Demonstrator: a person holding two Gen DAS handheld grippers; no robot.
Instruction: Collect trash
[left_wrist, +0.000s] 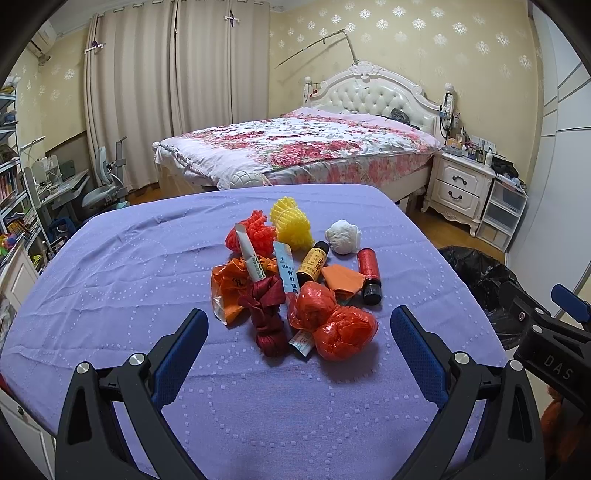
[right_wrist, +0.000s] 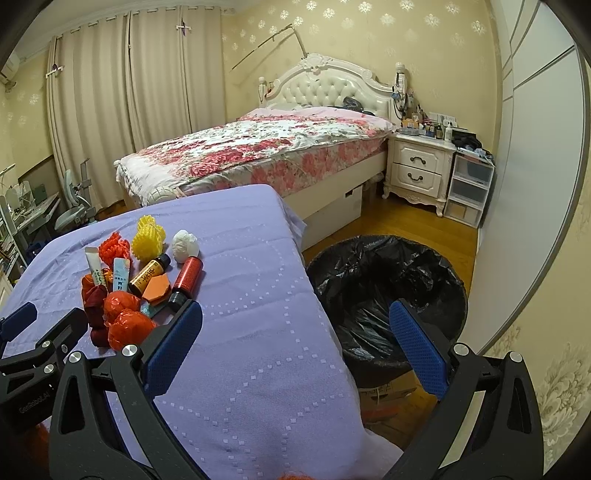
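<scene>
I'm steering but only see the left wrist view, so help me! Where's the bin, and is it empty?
Observer: The bin stands on the floor, right of the table. Its black liner shows nothing I can make out inside.
Operator: Is my right claw holding anything?
Observer: No, the right claw is open and empty, one finger over the table, one over the bin.
Operator: What's under the bin?
Observer: A cardboard box sits at its base.

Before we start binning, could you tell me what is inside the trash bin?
The trash bin shows only its crumpled black liner; no trash is visible, though folds hide the bottom.
</scene>
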